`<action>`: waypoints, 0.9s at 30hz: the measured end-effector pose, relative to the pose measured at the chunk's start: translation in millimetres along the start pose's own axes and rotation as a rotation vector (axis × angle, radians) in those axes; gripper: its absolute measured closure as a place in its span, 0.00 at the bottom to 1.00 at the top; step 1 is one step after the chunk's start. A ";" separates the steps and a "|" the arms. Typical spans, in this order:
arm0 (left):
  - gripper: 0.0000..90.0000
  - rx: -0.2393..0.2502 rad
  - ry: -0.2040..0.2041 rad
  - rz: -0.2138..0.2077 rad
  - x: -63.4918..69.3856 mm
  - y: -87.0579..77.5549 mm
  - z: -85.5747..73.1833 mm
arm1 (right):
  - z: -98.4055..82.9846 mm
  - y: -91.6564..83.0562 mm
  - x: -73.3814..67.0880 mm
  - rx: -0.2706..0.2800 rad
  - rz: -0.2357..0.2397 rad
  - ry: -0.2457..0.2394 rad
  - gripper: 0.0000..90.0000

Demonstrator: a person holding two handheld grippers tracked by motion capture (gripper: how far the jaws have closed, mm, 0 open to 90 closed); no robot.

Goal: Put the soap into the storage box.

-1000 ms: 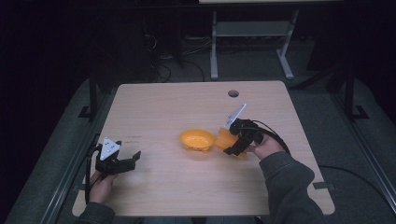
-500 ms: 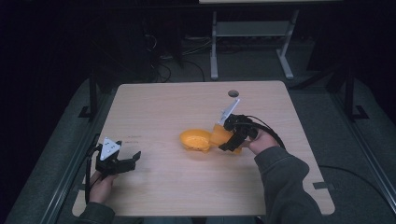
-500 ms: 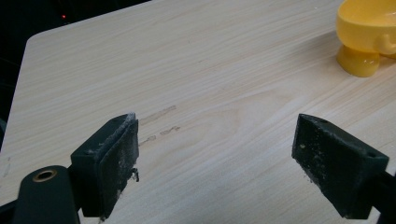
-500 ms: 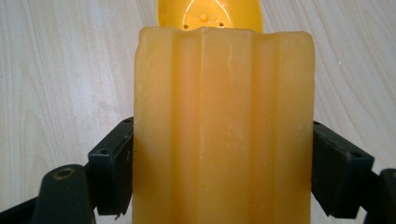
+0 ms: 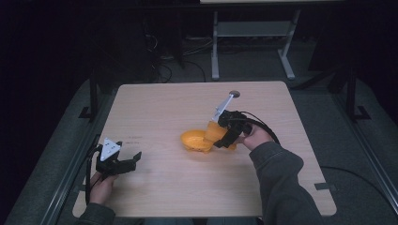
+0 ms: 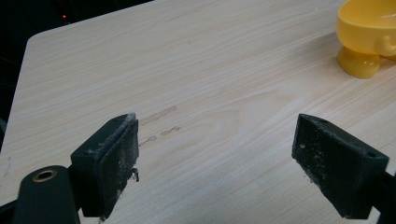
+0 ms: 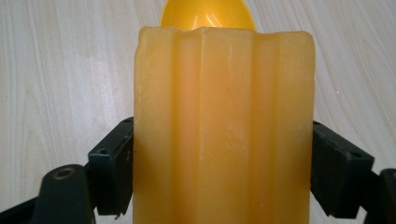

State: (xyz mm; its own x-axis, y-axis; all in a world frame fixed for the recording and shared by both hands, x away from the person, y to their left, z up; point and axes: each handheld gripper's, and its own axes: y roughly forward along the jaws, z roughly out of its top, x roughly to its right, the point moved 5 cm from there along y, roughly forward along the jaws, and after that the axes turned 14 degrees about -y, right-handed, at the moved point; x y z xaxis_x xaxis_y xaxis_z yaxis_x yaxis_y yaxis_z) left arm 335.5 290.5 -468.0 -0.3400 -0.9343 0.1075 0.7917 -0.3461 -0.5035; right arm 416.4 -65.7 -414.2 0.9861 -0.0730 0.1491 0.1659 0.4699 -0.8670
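Right gripper view: ridged orange block [image 7: 223,126] pinched between the two black jaws of the right gripper [image 7: 223,175], upright, pale and waxy, with vertical grooves down its face. Just past its top edge, glossy rim of an orange bowl [image 7: 208,15] peeking out, over pale wood-grain table [image 7: 60,70].

Left gripper view: left gripper [image 6: 229,163] spread wide, nothing between the jaws, dusty pads hanging over bare table [image 6: 187,70] with a few faint scuff marks [image 6: 159,122] just ahead. Farther off at the upper right, footed orange bowl [image 6: 366,32] standing upright on the wood, well apart from these jaws.

High view, nearest first: left hand [image 5: 101,186] at the near left edge of the table [image 5: 159,103], holding the left gripper [image 5: 131,161] low over the surface, grey three-cornered plate on top, jaws apart. Sleeve [image 5: 281,183] of the right arm reaching in from the bottom right, right hand [image 5: 256,137] wrapped around the right gripper [image 5: 217,133], cable looping off behind it. Orange block [image 5: 215,132] held tilted at the right-hand rim of the orange bowl [image 5: 195,140], which sits about mid-table; contact between block and bowl cannot be told. Beyond, small dark round hole [image 5: 234,93] near the far edge of the table. Past the table, dark floor with a grey metal stand [image 5: 248,33] and loose cables [image 5: 164,70].
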 end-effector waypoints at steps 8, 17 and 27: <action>0.16 0.002 -0.001 0.000 0.0 0.1 0.1 | 11.7 5.0 5.2 -0.011 0.015 -0.025 0.23; 0.16 0.007 -0.006 -0.001 0.0 -0.2 0.5 | 28.7 13.3 9.2 -0.022 0.030 -0.057 0.23; 0.16 0.009 -0.007 -0.001 0.0 -0.2 0.6 | 35.2 22.5 12.1 -0.015 0.049 -0.063 0.23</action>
State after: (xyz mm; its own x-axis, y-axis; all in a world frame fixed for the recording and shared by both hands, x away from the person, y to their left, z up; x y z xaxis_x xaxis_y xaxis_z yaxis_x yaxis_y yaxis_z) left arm 335.6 290.5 -467.4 -0.3377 -0.9344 0.1138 0.7957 -0.3480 -0.4957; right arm 431.8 -25.1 -415.2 0.9908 0.0053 0.1351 0.1177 0.4581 -0.8811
